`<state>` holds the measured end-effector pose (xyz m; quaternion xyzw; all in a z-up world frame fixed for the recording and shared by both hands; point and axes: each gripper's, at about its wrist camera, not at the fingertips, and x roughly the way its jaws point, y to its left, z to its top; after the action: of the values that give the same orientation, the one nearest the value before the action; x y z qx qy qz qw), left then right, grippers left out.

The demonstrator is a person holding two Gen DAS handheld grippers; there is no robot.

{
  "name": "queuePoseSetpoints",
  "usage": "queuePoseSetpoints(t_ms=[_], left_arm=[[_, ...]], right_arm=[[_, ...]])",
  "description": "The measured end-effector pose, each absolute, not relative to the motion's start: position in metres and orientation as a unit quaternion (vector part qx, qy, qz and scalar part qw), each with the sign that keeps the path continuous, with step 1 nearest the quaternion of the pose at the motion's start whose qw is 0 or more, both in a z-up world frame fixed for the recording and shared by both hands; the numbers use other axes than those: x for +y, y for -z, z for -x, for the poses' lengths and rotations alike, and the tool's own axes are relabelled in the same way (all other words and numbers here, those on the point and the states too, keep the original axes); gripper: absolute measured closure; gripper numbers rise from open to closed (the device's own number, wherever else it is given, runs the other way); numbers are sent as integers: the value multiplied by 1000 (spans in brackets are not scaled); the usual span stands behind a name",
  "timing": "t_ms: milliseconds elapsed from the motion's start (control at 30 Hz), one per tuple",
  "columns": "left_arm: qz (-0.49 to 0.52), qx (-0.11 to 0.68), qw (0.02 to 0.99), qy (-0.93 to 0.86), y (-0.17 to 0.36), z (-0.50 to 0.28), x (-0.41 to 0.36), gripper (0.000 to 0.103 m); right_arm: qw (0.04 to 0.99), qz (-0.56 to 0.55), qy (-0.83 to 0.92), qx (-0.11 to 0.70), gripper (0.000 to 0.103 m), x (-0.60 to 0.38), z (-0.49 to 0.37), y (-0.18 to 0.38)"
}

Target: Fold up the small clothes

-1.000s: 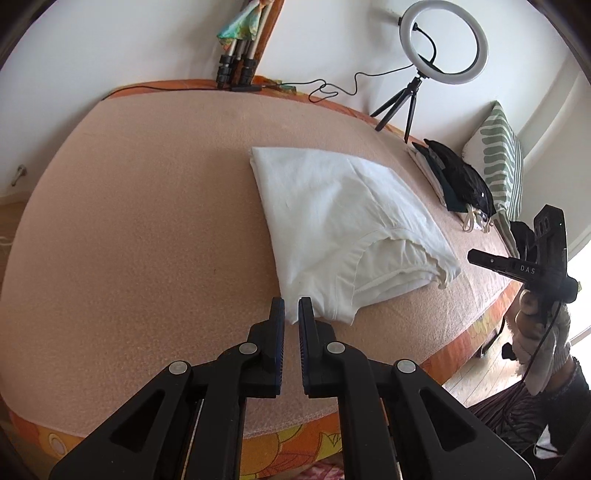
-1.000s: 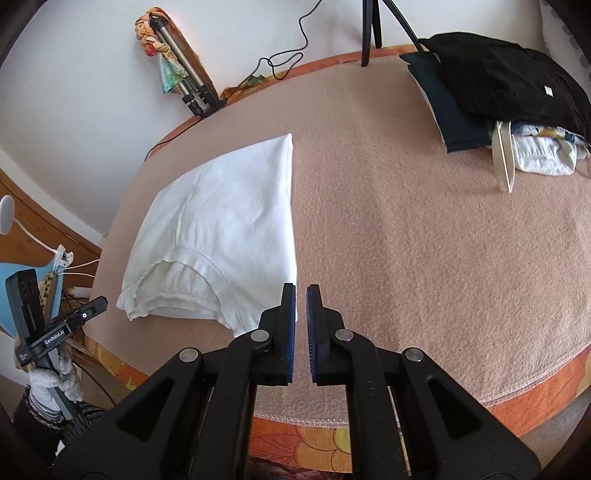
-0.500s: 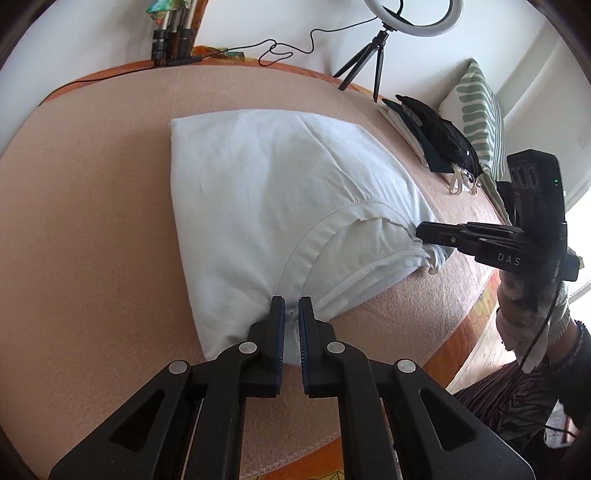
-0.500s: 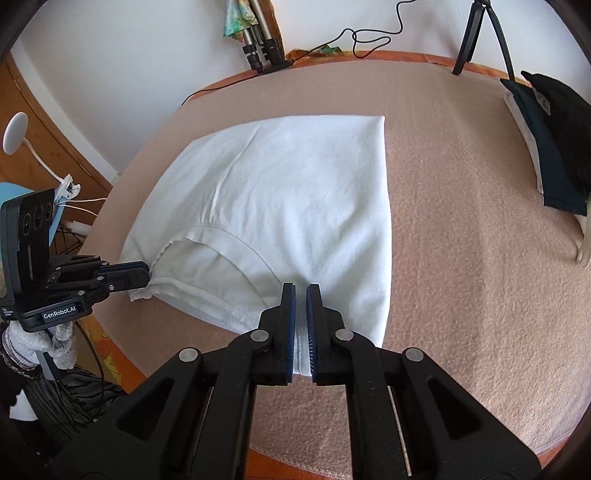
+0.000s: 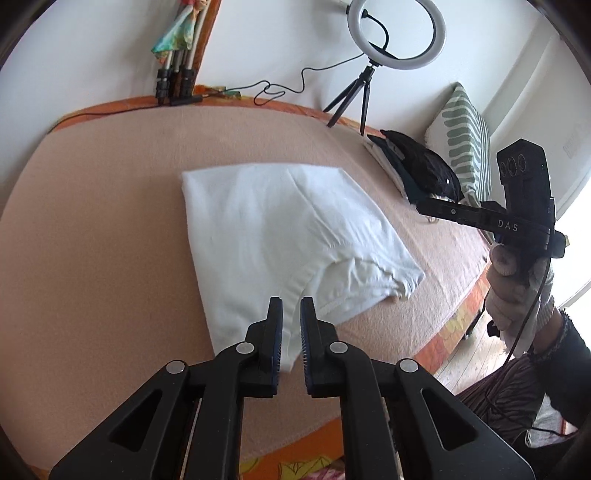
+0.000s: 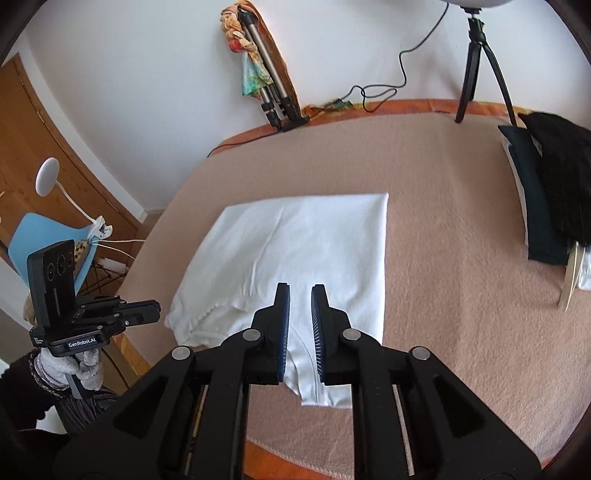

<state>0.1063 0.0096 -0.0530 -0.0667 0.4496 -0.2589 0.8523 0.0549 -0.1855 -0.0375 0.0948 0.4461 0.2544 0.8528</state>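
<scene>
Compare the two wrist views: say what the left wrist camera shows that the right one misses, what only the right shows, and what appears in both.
Only the left wrist view shows the white ring light on its tripod, the green-striped white pillow and the right gripper from outside. Only the right wrist view shows the brown wooden door, the light blue chair and the left gripper from outside. Both show the folded white garment on the peach blanket, the pile of dark clothes and the folded tripod against the wall.
</scene>
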Motion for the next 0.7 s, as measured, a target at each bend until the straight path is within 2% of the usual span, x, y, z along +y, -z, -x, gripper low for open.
queuePoseSetpoints(t_ms=[233, 433, 700], left_arm=[[68, 417, 879, 222, 36, -191, -12, 90], [71, 439, 873, 201, 67, -245, -28, 90], [91, 460, 869, 157, 107, -263, -7, 90]], right_arm=[[856, -86, -269, 434, 90, -148, -123, 32], [835, -73, -281, 467, 90, -109, -171, 68], [813, -68, -285, 504, 90, -99, -193, 109]])
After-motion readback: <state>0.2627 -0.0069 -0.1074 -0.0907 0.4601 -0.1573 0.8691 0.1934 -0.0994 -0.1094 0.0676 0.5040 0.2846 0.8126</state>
